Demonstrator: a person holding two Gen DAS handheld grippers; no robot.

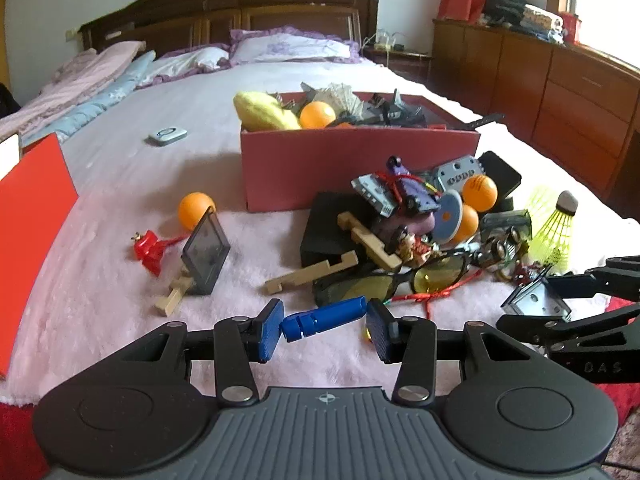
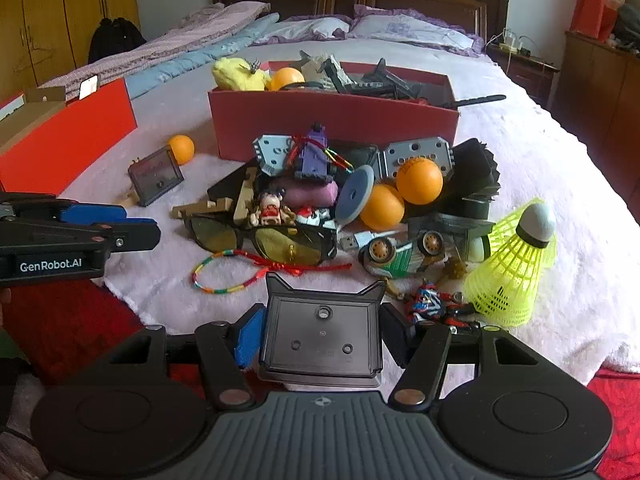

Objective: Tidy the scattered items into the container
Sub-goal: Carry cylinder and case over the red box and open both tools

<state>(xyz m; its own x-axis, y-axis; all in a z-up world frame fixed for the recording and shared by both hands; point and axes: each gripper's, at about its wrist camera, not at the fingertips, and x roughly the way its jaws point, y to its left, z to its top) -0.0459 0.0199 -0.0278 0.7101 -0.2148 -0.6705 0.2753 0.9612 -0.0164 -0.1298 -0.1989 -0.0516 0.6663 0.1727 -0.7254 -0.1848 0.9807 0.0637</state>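
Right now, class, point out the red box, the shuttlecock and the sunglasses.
Red box (image 2: 332, 120): right wrist view, on its front wall.
Shuttlecock (image 2: 508, 268): right wrist view, on its yellow skirt.
Sunglasses (image 2: 288, 246): right wrist view, on a yellow lens.

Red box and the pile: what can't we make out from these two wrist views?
- Red box: floor and lower contents hidden by its front wall, both views.
- Black case: right part buried under the pile, left wrist view.
- Right gripper: cut off by the left wrist view's right edge.
- Blue piece in the left gripper: what it is, unclear.
- Plastic tray in the right gripper: underside hidden.
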